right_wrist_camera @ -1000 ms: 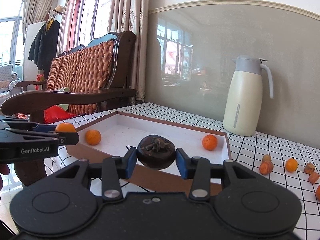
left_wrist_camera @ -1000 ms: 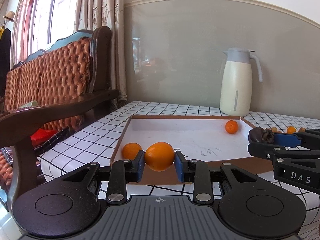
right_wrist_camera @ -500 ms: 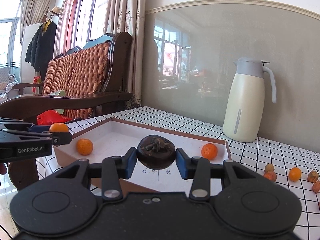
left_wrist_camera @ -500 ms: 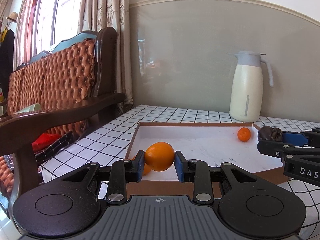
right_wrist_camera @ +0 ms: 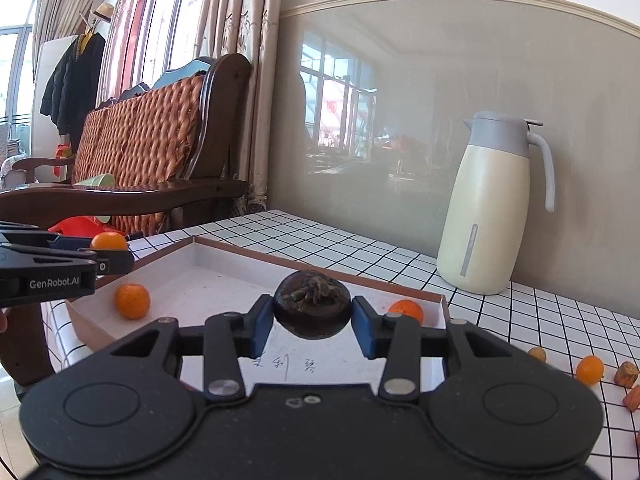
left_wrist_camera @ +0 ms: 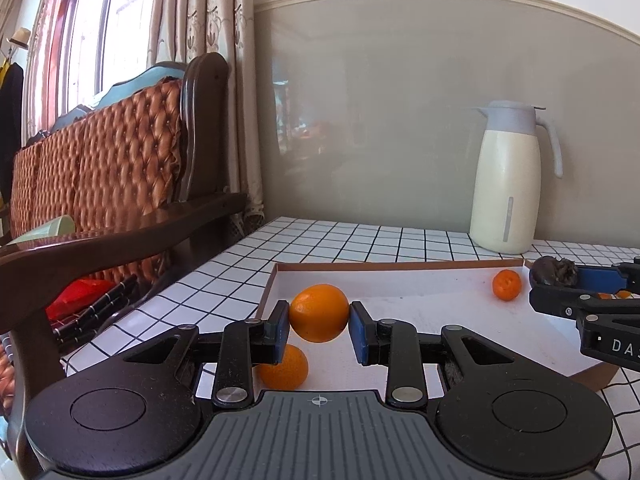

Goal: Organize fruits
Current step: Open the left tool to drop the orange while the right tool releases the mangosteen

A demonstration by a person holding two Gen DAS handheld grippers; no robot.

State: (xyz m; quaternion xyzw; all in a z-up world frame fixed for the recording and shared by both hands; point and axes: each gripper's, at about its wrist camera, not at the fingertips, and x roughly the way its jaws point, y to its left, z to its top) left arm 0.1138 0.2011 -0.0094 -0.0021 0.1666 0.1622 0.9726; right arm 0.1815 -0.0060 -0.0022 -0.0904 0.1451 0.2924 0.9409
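Two tools grip fruit over the tray [left_wrist_camera: 400, 266]: left tool [left_wrist_camera: 319, 322] an orange [left_wrist_camera: 319, 313], right tool [right_wrist_camera: 312, 320] a mangosteen [right_wrist_camera: 311, 305].

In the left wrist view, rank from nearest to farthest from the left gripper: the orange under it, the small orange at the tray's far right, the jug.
1. Orange under it, just below the left gripper, tray's near left.
2. Small orange, tray's far right.
3. Jug, beyond the tray, by the wall.
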